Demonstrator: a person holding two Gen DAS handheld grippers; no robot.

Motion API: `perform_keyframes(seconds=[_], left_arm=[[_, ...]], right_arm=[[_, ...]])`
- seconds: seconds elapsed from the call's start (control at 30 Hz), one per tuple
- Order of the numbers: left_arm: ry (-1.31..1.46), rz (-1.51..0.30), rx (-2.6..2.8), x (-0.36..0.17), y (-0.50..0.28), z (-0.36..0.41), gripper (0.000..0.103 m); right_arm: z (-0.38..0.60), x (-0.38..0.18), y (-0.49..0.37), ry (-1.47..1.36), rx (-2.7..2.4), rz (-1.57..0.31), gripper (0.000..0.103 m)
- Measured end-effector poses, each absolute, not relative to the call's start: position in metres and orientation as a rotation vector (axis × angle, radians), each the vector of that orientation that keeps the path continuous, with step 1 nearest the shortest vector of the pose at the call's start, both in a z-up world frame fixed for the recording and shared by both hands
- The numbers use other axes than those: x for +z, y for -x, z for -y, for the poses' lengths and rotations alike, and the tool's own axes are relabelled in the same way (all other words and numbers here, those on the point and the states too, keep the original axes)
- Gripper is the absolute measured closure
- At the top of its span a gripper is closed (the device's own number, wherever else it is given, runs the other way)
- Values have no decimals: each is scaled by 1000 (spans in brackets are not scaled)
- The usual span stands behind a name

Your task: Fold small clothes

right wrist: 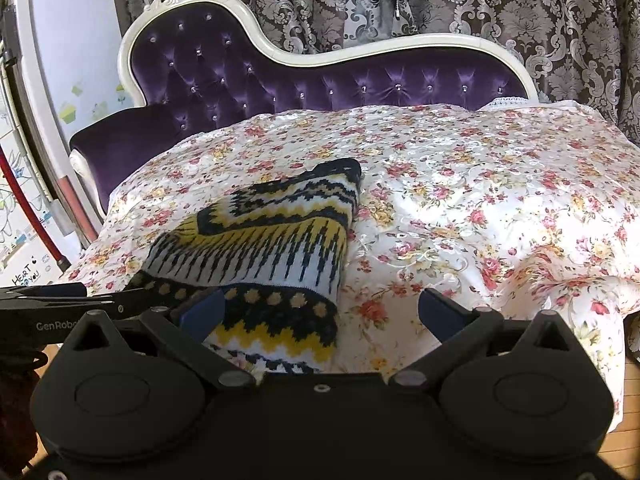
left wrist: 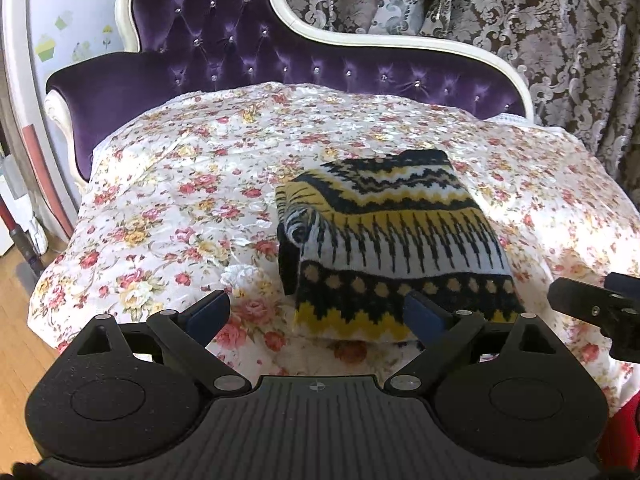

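A folded knit garment [left wrist: 394, 236] with black, yellow and white zigzag bands lies on the floral cover; it also shows in the right wrist view [right wrist: 264, 256]. My left gripper [left wrist: 320, 312] is open, its right finger just in front of the garment's near edge, holding nothing. My right gripper [right wrist: 320, 312] is open and empty, its left finger over the garment's near edge and its right finger over bare cover. The right gripper's body shows at the left wrist view's right edge [left wrist: 600, 308]; the left gripper shows at the right wrist view's left edge [right wrist: 60, 300].
A floral bedspread [left wrist: 180, 200] covers a purple tufted chaise with a white frame [left wrist: 224, 40]. Patterned curtains [right wrist: 520, 8] hang behind. Wooden floor [left wrist: 16, 300] lies to the left, and a white panel with stickers [right wrist: 68, 80] stands at the far left.
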State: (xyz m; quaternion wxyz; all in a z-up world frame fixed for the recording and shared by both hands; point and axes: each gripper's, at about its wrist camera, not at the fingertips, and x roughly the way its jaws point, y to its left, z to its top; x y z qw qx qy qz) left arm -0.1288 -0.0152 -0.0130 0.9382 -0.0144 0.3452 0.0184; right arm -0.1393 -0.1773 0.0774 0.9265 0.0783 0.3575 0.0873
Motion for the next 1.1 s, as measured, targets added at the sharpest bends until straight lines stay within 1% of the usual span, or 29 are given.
perform_keyframes(seconds=[0.3,1.1], left_arm=[[33,-734,47,-17,131,14,9],[25,-759,51,-21,126,13,9]], right_arm=[[179,73,137,-170,175,-769,0],[174,71,131,-158,197,-787,0]])
